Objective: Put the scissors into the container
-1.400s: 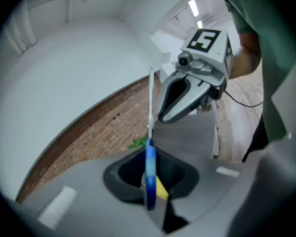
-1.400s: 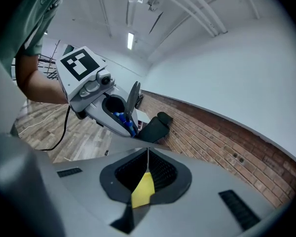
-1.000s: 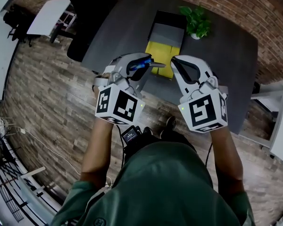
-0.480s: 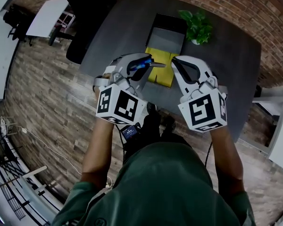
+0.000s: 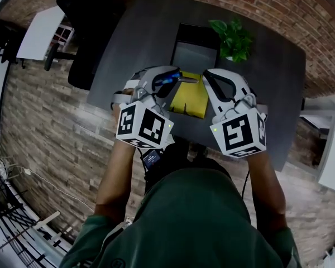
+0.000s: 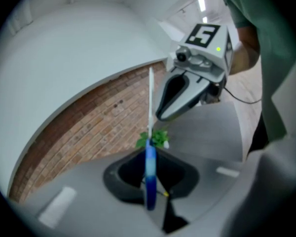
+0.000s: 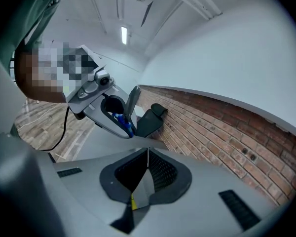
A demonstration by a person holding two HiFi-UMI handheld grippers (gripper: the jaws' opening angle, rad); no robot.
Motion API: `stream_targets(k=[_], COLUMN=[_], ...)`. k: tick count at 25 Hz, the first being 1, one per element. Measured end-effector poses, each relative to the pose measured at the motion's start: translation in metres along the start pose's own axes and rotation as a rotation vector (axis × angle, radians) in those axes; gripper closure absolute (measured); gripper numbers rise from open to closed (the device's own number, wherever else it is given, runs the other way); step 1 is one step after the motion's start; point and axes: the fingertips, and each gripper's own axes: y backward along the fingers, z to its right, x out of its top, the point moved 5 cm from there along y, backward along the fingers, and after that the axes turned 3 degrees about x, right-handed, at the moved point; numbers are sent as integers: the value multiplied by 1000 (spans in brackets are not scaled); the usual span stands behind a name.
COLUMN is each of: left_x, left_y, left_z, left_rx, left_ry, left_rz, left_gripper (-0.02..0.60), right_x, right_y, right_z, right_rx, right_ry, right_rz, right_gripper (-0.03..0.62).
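My left gripper point(image 5: 176, 76) is shut on a pair of scissors point(image 5: 167, 78) with blue handles; the pale blade pokes out to the right. In the left gripper view the scissors point(image 6: 150, 174) stand edge-on between the jaws, blade up. The container point(image 5: 196, 31), a dark open box with a grey inside, stands on the table just beyond both grippers. Beside the left one, my right gripper point(image 5: 208, 76) hangs shut with nothing in it, and its own view shows the right gripper point(image 7: 147, 154) with its jaws closed together. Both hover above the table's near half.
A yellow sheet point(image 5: 192, 100) lies on the dark grey table point(image 5: 268, 82) under the grippers. A green potted plant point(image 5: 233, 38) stands right of the container. A black chair point(image 5: 84, 35) is at the table's left end. The floor point(image 5: 50, 127) is brick-patterned.
The table, yellow sheet and container have slid nearer in the head view; both grippers now sit over the sheet's far edge, closer to the container. The grip on the scissors is unchanged.
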Motion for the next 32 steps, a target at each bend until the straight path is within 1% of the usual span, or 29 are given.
stream_targets(k=[6,10,15,20,32], left_x=[-18,-28,-48,-70,-119], left_y=[-25,-42,-61,-82,-118], left_z=[-9,-4,2,18,67], left_rx=[-47,-64,-63,-71,-109], left_ry=[-6,-10,19,44,48], left_rz=[13,-4,-48,-97,-190], left_gripper=[546,546,546,546,546], right_x=[-8,-21,-42,-66,-121], right_y=[-26,-36,-52,-63,-90], right_z=[10,14,14,14,-8], right_rx=[-28,-31,-21,-7,50], right_ry=[-25,-45,-47,-56,-90], right_rz=[-33,-53,-69,-87,-132], right_gripper=[586,586,586,586,586])
